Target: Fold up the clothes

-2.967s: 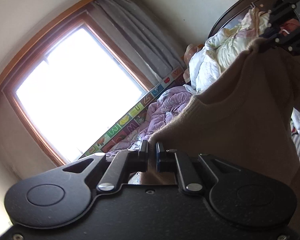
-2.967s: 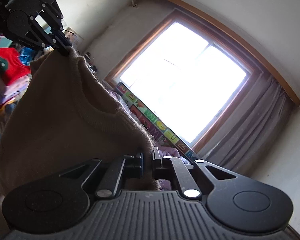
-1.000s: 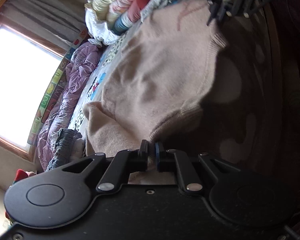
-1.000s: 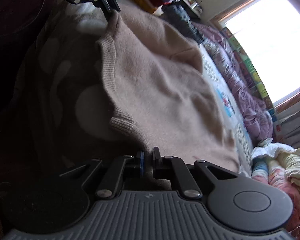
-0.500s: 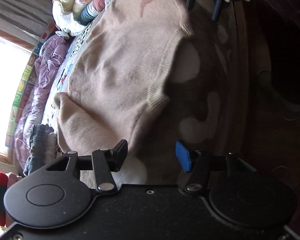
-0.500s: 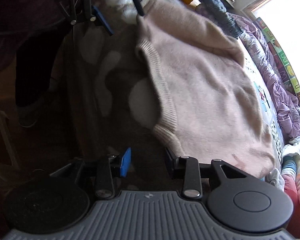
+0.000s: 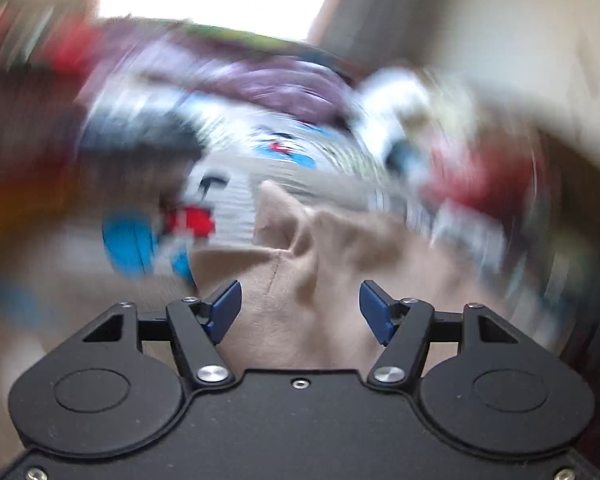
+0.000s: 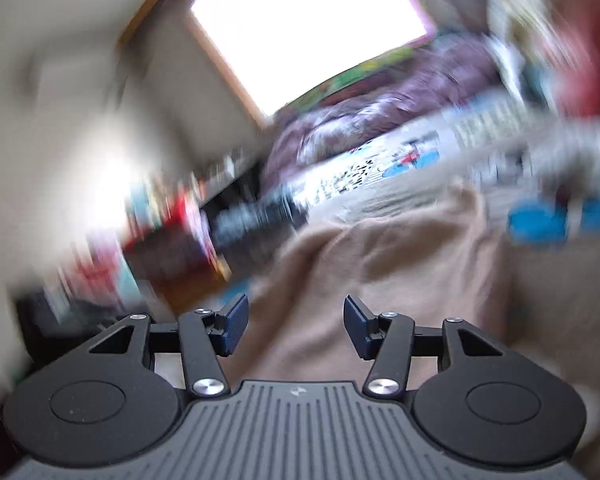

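Left gripper (image 7: pixel 300 306): jaws spread wide, blue pads facing each other across an empty gap, nothing clamped. Both finger linkages splayed outward from the black body. Fingers (image 7: pixel 225 308) sharp in the left wrist view, surroundings smeared by motion blur.

Right gripper (image 8: pixel 296 322): jaws likewise parted wide, dark pads well apart, nothing held between them. Fingertips (image 8: pixel 358 320) in focus against a streaked background in the right wrist view. No hand or sleeve visible in either view.

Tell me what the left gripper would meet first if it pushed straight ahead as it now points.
Most likely the beige sweater, which fills the gap ahead of the open left gripper. Motion blur leaves depth unclear.
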The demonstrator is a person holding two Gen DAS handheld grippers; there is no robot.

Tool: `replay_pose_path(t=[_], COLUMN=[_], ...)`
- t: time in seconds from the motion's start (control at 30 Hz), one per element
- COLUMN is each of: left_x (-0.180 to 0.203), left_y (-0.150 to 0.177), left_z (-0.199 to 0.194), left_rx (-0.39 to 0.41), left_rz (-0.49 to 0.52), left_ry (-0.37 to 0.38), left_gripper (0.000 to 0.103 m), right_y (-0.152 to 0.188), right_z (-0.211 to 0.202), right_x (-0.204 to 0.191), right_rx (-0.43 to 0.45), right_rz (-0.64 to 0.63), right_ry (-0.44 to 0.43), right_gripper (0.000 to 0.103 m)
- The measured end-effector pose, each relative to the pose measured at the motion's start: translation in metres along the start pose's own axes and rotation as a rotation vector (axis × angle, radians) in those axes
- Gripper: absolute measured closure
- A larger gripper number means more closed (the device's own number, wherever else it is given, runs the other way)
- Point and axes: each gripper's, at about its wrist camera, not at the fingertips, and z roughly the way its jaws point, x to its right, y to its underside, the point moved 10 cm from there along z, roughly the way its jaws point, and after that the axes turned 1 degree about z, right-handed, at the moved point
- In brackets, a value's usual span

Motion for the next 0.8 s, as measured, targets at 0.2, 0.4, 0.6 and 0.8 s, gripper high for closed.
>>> replay_pose_path(t=[0.2,0.4,0.6,0.8], left_x=[-0.057,-0.063,-0.082,-0.083], left_y=[0.08,0.134,0.126,0.104], left_z=[0.029,0.037,0.043,0.044], left_rx=[-0.099,-0.121,0.013,0.124], left_rz=[-0.679,-0.874,-1.061,-1.099], left_ry=[0.092,0.094,0.211,0.288], left_gripper=[0.035,0.034,0.034,0.034], right_y=[0.046,0.087,0.101,0.097], right_z=[0.037,0.061,0.061,0.065], right_x=[0.035,0.059,0.061,0.062], right_rx=[0.037,0.078,0.111,0.115], right_rz=[0.29,0.419,0.349,0.327], right_ry=[-0.023,-0.011,0.009,0.016], right_gripper=[0.048,0.054,0.058,0.058])
